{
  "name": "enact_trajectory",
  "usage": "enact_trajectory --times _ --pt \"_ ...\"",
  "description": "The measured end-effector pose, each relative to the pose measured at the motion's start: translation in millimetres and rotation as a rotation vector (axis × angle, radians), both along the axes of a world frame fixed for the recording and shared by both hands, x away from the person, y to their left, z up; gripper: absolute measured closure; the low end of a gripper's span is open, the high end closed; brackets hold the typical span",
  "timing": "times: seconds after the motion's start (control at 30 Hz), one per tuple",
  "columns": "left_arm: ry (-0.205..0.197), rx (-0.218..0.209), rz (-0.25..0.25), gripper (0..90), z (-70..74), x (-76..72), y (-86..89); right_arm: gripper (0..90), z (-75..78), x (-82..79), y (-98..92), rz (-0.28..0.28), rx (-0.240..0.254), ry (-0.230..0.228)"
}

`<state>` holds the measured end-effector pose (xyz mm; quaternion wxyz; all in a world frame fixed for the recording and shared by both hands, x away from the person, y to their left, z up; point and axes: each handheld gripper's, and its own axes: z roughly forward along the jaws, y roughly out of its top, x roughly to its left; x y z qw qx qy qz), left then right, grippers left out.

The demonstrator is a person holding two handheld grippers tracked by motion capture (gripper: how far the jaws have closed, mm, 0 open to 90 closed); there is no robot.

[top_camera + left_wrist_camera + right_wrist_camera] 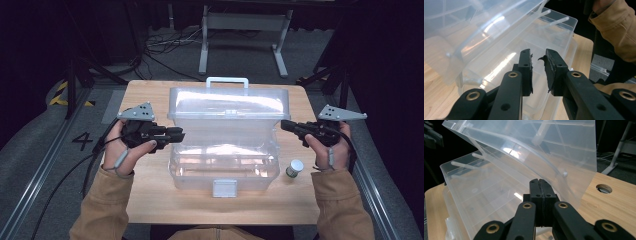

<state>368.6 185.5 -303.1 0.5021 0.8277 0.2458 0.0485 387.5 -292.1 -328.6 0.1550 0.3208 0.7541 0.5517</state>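
Beside the clear box (pixel 223 145), left fingers (pixel 526 72) gape empty; right fingers (pixel 539 202) seemingly pressed together.

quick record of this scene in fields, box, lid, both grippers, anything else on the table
box: clear plastic storage box in the middle of the wooden table, white latch at its front
lid: clear lid raised, tilted up at the far side, white handle on top
left gripper: left gripper at the box's left side, fingers apart with nothing between them
right gripper: right gripper at the lid's right edge, fingers shut together
other: small round tin on the table right of the box
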Motion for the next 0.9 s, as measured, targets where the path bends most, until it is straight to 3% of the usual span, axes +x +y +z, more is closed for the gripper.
enact_trajectory --times 0.1,0.53,0.9 --pt "-0.025 0.039 0.053 76.3 -3.4 3.1 0.9 90.0 -0.3 0.0 0.2 -0.005 0.006 -0.004" --pt "-0.081 -0.014 0.207 77.1 -15.4 9.8 9.4 90.0 -2.7 -1.1 0.4 -0.007 0.016 -0.016" --pt "-0.077 -0.035 0.213 84.9 -25.1 21.7 9.8 90.0 -4.1 -3.8 1.4 -0.012 0.017 -0.024"
